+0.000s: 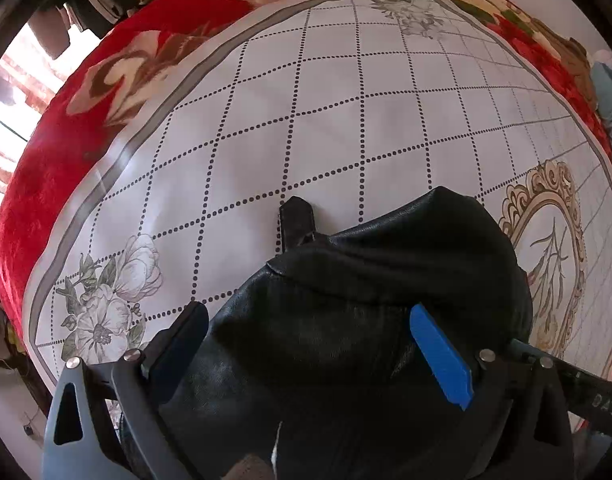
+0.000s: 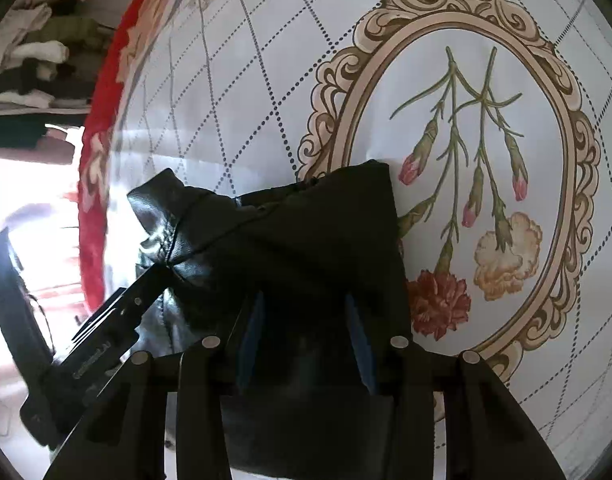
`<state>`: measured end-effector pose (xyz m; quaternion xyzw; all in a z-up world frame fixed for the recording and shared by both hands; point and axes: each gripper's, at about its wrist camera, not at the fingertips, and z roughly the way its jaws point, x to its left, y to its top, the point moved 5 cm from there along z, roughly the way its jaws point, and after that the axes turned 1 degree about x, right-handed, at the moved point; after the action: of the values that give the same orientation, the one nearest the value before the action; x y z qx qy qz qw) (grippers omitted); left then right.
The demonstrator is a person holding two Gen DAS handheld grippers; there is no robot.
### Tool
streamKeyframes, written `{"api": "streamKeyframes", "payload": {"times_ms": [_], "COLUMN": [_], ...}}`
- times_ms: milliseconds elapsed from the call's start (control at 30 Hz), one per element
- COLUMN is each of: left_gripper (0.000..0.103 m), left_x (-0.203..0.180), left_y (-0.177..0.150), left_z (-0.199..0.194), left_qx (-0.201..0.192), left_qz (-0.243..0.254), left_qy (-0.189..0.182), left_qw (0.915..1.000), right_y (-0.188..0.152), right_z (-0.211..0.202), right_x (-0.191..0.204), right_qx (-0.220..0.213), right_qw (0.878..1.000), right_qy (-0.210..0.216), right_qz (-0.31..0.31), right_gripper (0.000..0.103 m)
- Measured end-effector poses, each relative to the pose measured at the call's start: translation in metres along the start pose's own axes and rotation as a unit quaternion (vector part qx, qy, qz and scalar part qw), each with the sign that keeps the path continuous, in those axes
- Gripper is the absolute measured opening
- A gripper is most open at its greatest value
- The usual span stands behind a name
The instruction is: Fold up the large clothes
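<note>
A black leather garment (image 1: 370, 296) lies bunched on a white sheet with a dotted grid and flower prints (image 1: 306, 120). My left gripper (image 1: 306, 316) is open, its blue-padded fingers (image 1: 438, 352) set wide on either side of the garment's fold. A black tab of the garment (image 1: 297, 220) sticks out ahead. In the right wrist view the same black garment (image 2: 306, 232) fills the space between the fingers of my right gripper (image 2: 306, 304), whose jaws press on a fold of it. The left gripper's body (image 2: 106, 344) shows at the lower left there.
A red floral blanket (image 1: 66, 152) borders the sheet on the left and far side. An ornate oval frame print with carnations (image 2: 466, 160) lies right of the garment. Stacked clothes on shelves (image 2: 38, 60) stand beyond the bed's edge.
</note>
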<state>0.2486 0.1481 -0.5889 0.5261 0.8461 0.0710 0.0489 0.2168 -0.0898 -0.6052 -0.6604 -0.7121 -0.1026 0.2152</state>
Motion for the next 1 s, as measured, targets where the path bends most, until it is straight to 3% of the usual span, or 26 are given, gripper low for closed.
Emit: {"api": "streamKeyframes", "payload": {"times_ms": [300,500,567,633,733,833,933,1000], "left_gripper": [0.103,0.103,0.103,0.103,0.103,0.103,0.103,0.103], "left_x": [0.001,0.007,0.015,0.03,0.064,0.097,0.119,0.13], "left_y": [-0.002,-0.004,-0.011,-0.024,-0.057,-0.094,-0.127,-0.145], "left_z": [0.009,-0.002,-0.015,-0.034,-0.06,-0.064,-0.059,-0.051], "left_qx": [-0.004,0.0,0.003,-0.006,-0.01,0.014,0.031,0.046], "left_qz": [0.0,-0.013,-0.019,-0.038,-0.084,-0.131,-0.167,-0.192], "left_qy": [-0.006,-0.02,-0.026,-0.036,-0.05,-0.065,-0.08,-0.093], "left_qw": [1.0,0.9997,0.9995,0.9986,0.9952,0.9892,0.9822,0.9758], "right_y": [0.011,0.017,0.014,0.006,-0.013,-0.034,-0.046,-0.047], "right_z": [0.026,0.021,0.01,-0.005,-0.019,-0.017,0.004,0.023], "right_x": [0.009,0.017,0.017,0.01,-0.012,-0.041,-0.065,-0.068], "right_qx": [-0.008,0.022,0.02,0.007,-0.01,-0.013,0.011,0.037], "right_qw": [0.999,0.999,1.0,0.999,0.997,0.991,0.977,0.973], "right_qy": [-0.044,-0.041,-0.013,0.034,0.073,0.123,0.195,0.215], "right_qz": [0.004,0.0,-0.001,0.014,0.032,0.056,0.083,0.079], "right_gripper": [0.044,0.044,0.047,0.066,0.07,0.077,0.08,0.08]}}
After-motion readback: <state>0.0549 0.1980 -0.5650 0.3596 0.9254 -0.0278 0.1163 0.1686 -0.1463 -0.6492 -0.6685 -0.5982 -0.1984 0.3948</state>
